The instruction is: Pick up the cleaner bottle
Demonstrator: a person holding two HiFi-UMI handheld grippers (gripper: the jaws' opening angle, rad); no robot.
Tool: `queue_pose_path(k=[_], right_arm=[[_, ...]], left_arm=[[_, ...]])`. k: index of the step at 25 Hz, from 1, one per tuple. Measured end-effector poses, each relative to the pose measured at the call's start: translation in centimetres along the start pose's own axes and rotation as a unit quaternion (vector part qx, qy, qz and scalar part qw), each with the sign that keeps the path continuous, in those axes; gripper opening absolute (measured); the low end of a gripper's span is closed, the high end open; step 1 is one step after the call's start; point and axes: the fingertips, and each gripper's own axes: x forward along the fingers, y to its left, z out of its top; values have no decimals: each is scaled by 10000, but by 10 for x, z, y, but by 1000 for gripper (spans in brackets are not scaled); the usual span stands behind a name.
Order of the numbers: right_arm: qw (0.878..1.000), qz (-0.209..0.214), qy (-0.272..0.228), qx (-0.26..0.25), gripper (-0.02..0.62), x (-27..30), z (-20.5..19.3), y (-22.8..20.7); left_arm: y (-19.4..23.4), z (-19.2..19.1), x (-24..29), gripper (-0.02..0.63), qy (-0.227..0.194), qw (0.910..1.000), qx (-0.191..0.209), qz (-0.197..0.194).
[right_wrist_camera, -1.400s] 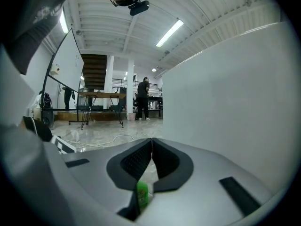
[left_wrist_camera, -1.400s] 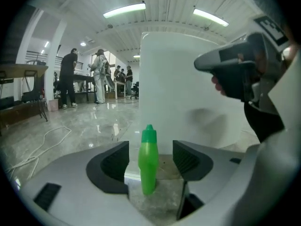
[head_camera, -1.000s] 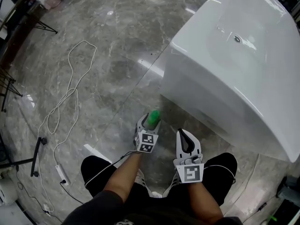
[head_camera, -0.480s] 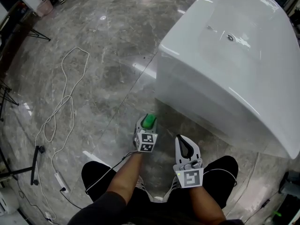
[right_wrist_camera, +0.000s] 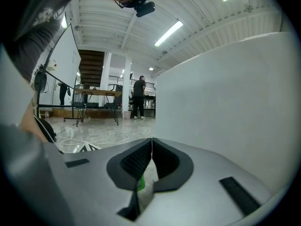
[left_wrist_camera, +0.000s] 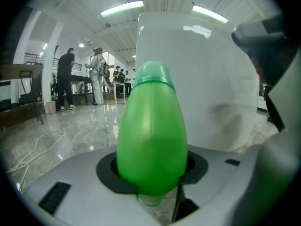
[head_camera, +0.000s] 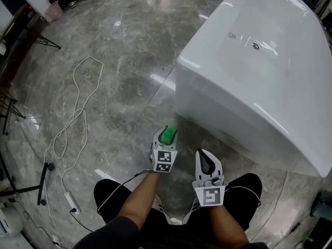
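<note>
The cleaner bottle (head_camera: 167, 135), a green one with a rounded top, sits between the jaws of my left gripper (head_camera: 166, 139), just off the near corner of the white tub. In the left gripper view the bottle (left_wrist_camera: 151, 131) fills the middle, upright, with both black pads pressed on its lower body; the left gripper (left_wrist_camera: 151, 175) is shut on it and holds it off the floor. My right gripper (head_camera: 207, 158) hangs beside it to the right, above the person's knees. Its jaws (right_wrist_camera: 151, 145) meet at the tips with nothing held.
A large white tub (head_camera: 270, 87) stands close ahead and to the right. A white cable (head_camera: 78, 113) loops over the grey marble floor at the left, ending at a power strip (head_camera: 69, 201) beside a black stand (head_camera: 41, 183). People (left_wrist_camera: 66, 81) stand far off.
The left jaws have closed on the green bottle, and the left gripper has risen with it. The right gripper has stayed where it was.
</note>
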Motion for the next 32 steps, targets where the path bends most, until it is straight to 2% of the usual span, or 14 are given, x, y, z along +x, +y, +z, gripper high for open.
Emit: queue_pose_path(k=[5, 11, 17, 23, 26, 29, 32], right_arm=[[9996, -229, 134, -40, 17, -3, 32, -5], [9983, -577, 82, -73, 17, -26, 136, -30], [9958, -874, 234, 134, 17, -73, 267, -64], [9952, -887, 375, 143, 17, -143, 395, -91], [9950, -923, 370, 77, 17, -173, 444, -116], [9933, -1072, 238, 362, 17, -208, 488, -141], [9908, -1254, 179, 485, 17, -250, 519, -159]], left_arm=[[1, 72, -32, 187, -490, 9984, -252, -90], [-7, 200, -92, 186, -874, 9961, -122, -91], [-23, 347, -176, 186, -904, 9957, -93, -151], [-59, 480, -268, 186, -691, 9973, -135, -209], [-84, 543, -296, 186, -692, 9970, -221, -280], [-114, 606, -325, 186, -709, 9960, -348, -407], [-148, 641, -354, 186, -756, 9949, -336, -582]])
